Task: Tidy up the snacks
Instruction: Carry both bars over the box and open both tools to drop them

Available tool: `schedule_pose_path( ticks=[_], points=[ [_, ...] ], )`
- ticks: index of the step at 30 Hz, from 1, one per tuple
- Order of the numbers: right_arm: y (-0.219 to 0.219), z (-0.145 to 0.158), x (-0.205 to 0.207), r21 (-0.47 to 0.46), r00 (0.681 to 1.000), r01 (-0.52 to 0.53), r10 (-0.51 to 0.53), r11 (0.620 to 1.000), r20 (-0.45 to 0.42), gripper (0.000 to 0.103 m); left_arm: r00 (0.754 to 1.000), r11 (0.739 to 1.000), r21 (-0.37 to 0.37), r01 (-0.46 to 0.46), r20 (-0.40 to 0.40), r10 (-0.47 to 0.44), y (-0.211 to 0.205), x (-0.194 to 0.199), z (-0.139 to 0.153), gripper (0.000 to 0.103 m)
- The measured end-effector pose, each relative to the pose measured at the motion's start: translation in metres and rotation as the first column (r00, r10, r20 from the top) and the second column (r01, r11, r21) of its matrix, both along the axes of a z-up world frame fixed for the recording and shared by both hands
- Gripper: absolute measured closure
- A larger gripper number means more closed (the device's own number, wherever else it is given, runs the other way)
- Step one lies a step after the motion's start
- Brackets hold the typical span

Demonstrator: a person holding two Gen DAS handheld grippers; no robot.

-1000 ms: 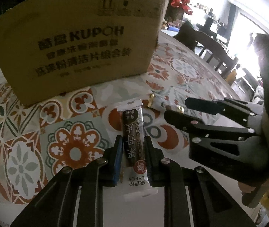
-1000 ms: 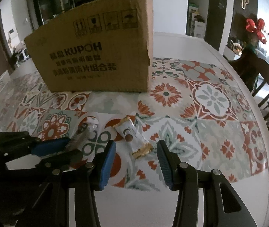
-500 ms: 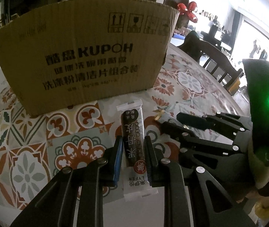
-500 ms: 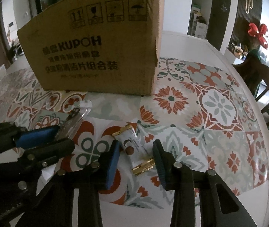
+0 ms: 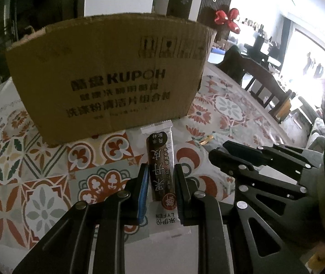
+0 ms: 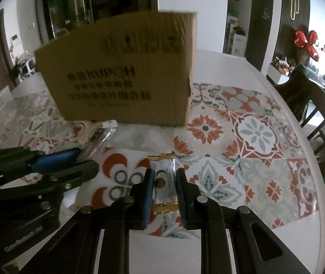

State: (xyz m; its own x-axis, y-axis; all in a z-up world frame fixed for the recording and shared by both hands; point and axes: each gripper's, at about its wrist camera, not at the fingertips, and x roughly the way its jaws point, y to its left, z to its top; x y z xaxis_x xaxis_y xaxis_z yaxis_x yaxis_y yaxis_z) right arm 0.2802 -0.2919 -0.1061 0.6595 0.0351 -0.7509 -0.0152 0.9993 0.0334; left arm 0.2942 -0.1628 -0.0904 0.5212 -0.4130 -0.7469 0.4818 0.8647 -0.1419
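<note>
My left gripper [image 5: 160, 178] is shut on a long dark brown snack bar [image 5: 161, 171] with white ends, held above the patterned table. My right gripper [image 6: 164, 182] is shut on a small white snack packet [image 6: 163, 178] with gold crimped ends. A brown cardboard box [image 5: 110, 77] printed KUPOH stands upright just beyond both grippers; it also shows in the right wrist view [image 6: 126, 77]. The right gripper shows at the right of the left wrist view [image 5: 217, 150], and the left gripper with its bar at the left of the right wrist view [image 6: 87, 157].
The round table [image 6: 253, 137] carries a tile-patterned cloth in orange, grey and white. Dark wooden chairs [image 6: 317, 114] stand at its right edge. A red bow decoration [image 6: 306, 43] sits in the background. The box's inside is hidden.
My right gripper has closed on the white packet and lifted it off the table. Both grippers have moved closer to the box. The left still holds the bar.
</note>
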Motion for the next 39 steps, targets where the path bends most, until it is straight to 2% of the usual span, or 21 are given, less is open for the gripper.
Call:
schedule_pose_path(
  ticks=[12, 22, 39],
  points=[
    [0.010, 0.048, -0.031, 0.046, 0.994, -0.010, 0.005, 0.999, 0.105, 0.082, 0.997, 0.999, -0.045, -0.022, 0.078, 0.026, 0.023, -0.029, 0.045, 0.081],
    [0.018, 0.094, -0.052, 0.071, 0.975, -0.023, 0.007, 0.997, 0.222, 0.082, 0.983, 0.996, -0.071, -0.049, 0.172, 0.060, 0.042, -0.042, 0.088, 0.081],
    [0.024, 0.147, -0.031, 0.083, 0.934, -0.037, 0.005, 0.996, 0.357, 0.082, 0.950, 0.991, -0.069, -0.114, 0.284, 0.129, 0.066, -0.020, 0.137, 0.081]
  ],
)
